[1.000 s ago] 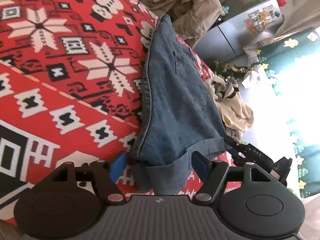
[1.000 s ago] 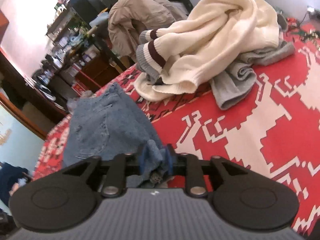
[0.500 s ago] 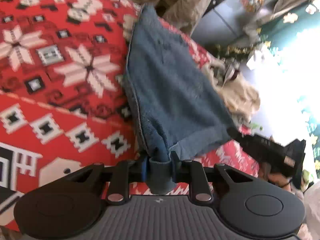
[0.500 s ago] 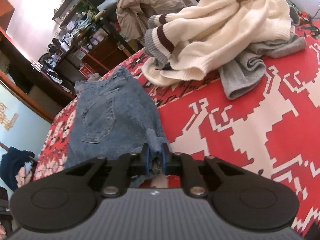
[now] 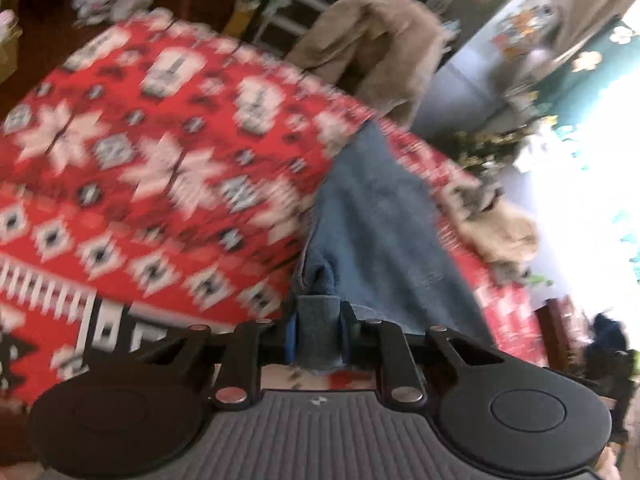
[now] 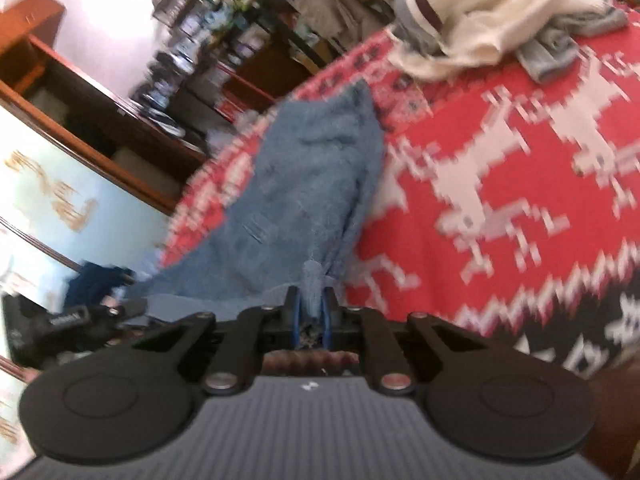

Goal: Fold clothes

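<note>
1. Both grippers now have the denim garment by its near edge: the left gripper has its jaws pressed on a bunched bit of hem, and the right gripper has its jaws pinching a gathered corner of the same edge.

2. A second ago the left jaws stood spread on either side of the hem; half a second ago they had closed on it. The right jaws were already clamped throughout.

3. Since then both views have swung and blurred (fast motion, so fine detail is lost). The denim, which lay flat on the red patterned blanket a moment back, now stretches in a long taper from the jaws to its far end, which still seems to rest on the blanket near the far edge.

4. In my judgement the near edge is being lifted and drawn, either to spread the piece out or to carry it over for a fold; the blur does not settle which.

5. The cream sweater and a grey garment lie heaped farther along the blanket, well apart from the denim. A tan jacket is draped beyond the far edge.

6. With two corners held, the risk is an uneven pull that skews the edge before it is laid down.
</note>
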`<state>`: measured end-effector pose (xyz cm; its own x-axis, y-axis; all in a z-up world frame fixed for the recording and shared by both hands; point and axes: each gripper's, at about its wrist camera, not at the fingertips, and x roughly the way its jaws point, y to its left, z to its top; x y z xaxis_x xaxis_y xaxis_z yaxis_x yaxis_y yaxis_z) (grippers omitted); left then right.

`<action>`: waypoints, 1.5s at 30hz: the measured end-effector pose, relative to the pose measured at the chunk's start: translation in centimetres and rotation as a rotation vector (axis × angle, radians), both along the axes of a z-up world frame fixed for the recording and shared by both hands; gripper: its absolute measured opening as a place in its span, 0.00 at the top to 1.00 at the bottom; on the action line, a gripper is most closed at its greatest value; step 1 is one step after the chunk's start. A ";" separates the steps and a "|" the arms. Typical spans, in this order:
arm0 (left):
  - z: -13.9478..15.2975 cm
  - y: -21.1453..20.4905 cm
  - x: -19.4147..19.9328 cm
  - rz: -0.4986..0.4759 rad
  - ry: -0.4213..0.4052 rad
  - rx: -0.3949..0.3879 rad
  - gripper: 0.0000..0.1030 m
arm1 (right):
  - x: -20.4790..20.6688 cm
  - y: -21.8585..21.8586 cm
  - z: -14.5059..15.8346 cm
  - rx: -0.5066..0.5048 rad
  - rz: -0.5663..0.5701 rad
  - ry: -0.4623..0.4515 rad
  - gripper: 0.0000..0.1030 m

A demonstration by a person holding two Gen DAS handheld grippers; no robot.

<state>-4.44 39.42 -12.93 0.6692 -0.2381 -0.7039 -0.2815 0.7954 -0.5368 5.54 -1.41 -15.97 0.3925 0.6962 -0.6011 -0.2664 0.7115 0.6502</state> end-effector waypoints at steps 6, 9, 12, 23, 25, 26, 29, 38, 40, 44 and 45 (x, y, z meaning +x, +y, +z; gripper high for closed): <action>-1.7 1.9 -1.6 0.099 0.037 -0.015 0.66 | 1.5 -0.2 -1.1 -0.017 -0.052 0.010 0.74; -0.8 3.0 -1.8 0.146 0.030 -0.015 0.61 | 3.4 -0.3 -0.4 -0.011 -0.074 -0.018 0.72; 0.9 3.7 -0.5 0.155 0.012 0.026 0.58 | 5.4 -0.4 0.4 -0.005 -0.097 -0.046 0.69; 0.5 0.7 13.8 0.045 -0.027 0.053 0.58 | 18.1 4.0 0.9 0.006 -0.127 -0.124 0.70; -0.2 -0.1 16.5 0.026 -0.021 0.054 0.58 | 21.3 5.7 -0.1 -0.033 -0.118 -0.097 0.70; -0.7 -0.5 17.5 0.021 -0.014 0.058 0.58 | 22.4 6.3 -0.6 -0.045 -0.109 -0.094 0.70; -2.1 -0.8 19.4 0.021 0.001 0.032 0.58 | 24.7 7.6 -1.8 -0.059 -0.078 -0.091 0.70; -3.0 -1.4 19.7 0.015 0.013 0.028 0.59 | 25.4 9.3 -2.7 -0.086 -0.031 -0.130 0.90; -2.4 -1.3 19.4 0.017 0.001 0.025 0.59 | 24.7 9.5 -1.9 -0.092 -0.034 -0.181 0.91; -1.0 -1.8 19.0 0.004 -0.029 0.024 0.59 | 24.2 10.4 0.2 -0.204 -0.027 -0.292 0.92; -0.9 -2.0 19.0 0.001 -0.030 0.025 0.59 | 24.0 10.6 0.8 -0.232 -0.025 -0.320 0.92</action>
